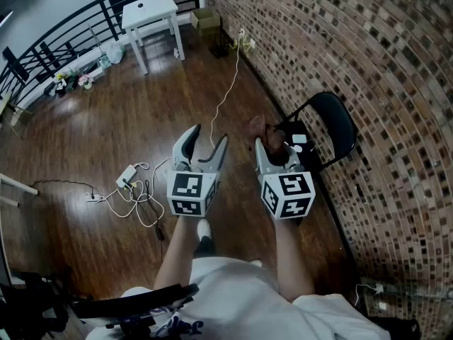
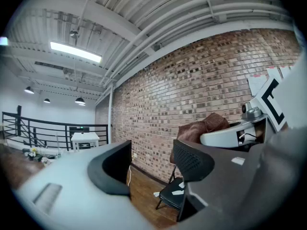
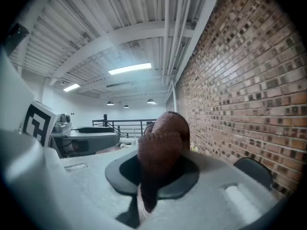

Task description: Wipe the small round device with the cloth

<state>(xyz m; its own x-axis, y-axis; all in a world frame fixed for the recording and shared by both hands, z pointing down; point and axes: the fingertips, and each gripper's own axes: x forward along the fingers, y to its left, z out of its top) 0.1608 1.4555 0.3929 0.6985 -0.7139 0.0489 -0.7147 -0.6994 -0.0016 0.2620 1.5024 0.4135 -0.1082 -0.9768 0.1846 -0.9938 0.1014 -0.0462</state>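
No brand or readable writing shows anywhere; the only print is the black-and-white square markers on each gripper's cube.

The left gripper [image 2: 153,166] is held out level with its jaws apart, and nothing sits between them but open air. The right gripper [image 3: 156,172] is clamped on the brown knitted cloth [image 3: 163,140], which bunches up above the pads and hangs a little below them. Both grippers are held over the wooden floor [image 1: 85,119], near the brick wall [image 1: 368,62].

A black folding chair [image 1: 334,122] stands against that wall, just beyond the right gripper. On the near edge of its seat lie a few small white items [image 1: 300,139], too small to tell whether one is the round device; the right gripper and cloth hide part of the seat.

A white table [image 1: 150,9] and a cardboard box [image 1: 205,18] stand at the far end of the floor. A power strip [image 1: 127,178] with tangled cables lies left of the left gripper.
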